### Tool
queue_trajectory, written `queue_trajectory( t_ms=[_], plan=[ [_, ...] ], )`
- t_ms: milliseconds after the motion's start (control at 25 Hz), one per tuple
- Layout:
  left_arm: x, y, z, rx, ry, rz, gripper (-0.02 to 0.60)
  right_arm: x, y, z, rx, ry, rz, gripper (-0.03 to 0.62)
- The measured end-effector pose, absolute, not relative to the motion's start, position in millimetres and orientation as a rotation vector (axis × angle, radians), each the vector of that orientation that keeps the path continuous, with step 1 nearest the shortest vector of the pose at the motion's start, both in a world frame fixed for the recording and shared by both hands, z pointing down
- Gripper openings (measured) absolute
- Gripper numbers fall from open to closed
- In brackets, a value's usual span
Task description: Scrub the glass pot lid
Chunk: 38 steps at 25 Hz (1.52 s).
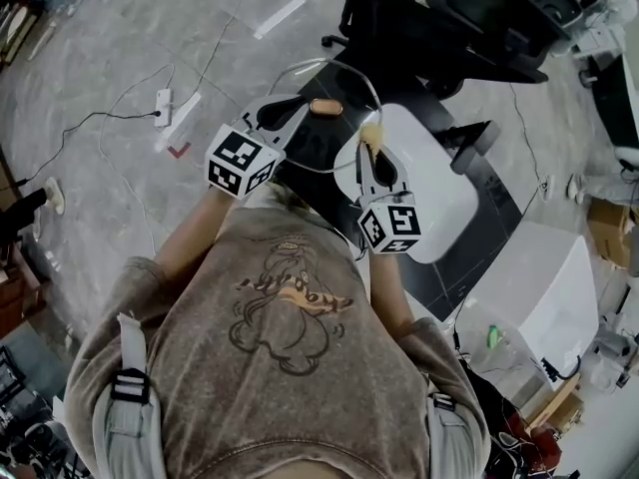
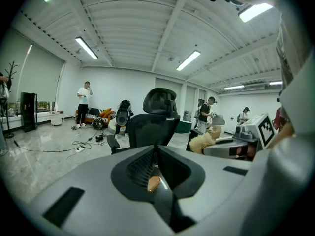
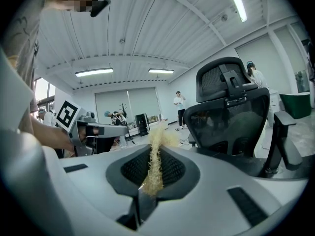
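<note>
I hold both grippers up at chest height. The glass pot lid [image 1: 334, 118] shows as a thin clear ring with a brown knob [image 1: 325, 107]. My left gripper [image 1: 300, 106] is shut on the lid; in the left gripper view the knob [image 2: 154, 183] sits pinched between the closed fingers of the left gripper [image 2: 155, 156]. My right gripper [image 1: 371, 153] is shut on a straw-coloured fibre scrubber [image 1: 371, 134], which sticks out past the tips close to the lid's right rim. In the right gripper view the scrubber [image 3: 155, 161] fills the slit of the right gripper [image 3: 153, 151].
A black office chair [image 1: 479, 8] stands just ahead, also seen as the chair [image 3: 231, 117] at close range. A white tabletop [image 1: 439, 188] and a white box [image 1: 539, 297] lie to the right. A power strip [image 1: 163, 108] with cables lies on the floor at left. People stand in the far room.
</note>
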State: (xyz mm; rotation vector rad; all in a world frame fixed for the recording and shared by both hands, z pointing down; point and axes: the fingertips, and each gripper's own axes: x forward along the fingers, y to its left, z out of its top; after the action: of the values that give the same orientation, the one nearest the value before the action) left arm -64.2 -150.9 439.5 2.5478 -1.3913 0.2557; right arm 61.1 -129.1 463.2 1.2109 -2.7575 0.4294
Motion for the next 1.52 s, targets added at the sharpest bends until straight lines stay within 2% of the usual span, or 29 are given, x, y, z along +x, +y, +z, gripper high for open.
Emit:
queue_trajectory(
  t_ms=[120,320,400,800,1400,1520],
  plan=[
    [-61.1,-158.3,446.0,2.564,-1.33,0.303,0.026,61.3,-135.7,466.6,1.242,-2.743,0.455,0.04],
    [-50.6,-170.4,465.1,2.603,-1.175,0.425,0.198,59.3,-143.8,469.1,1.281,-2.716,0.464,0.04],
    [-43.4,-173.8,481.2,2.64,-1.097,0.537,0.227,60.4,-145.2,469.1,1.308,-2.703,0.472,0.04],
    [-17.2,-191.0,568.9,2.719,-0.798,0.993,0.227,73.3,-151.9,473.8,1.427,-2.627,0.493,0.04],
    [-12.0,-205.3,625.4,2.705,-0.662,1.185,0.225,92.3,-150.6,483.7,1.567,-2.515,0.533,0.04],
    [-12.8,-203.4,628.8,2.69,-0.624,1.186,0.198,88.0,-151.4,490.1,1.543,-2.506,0.545,0.04]
  ],
)
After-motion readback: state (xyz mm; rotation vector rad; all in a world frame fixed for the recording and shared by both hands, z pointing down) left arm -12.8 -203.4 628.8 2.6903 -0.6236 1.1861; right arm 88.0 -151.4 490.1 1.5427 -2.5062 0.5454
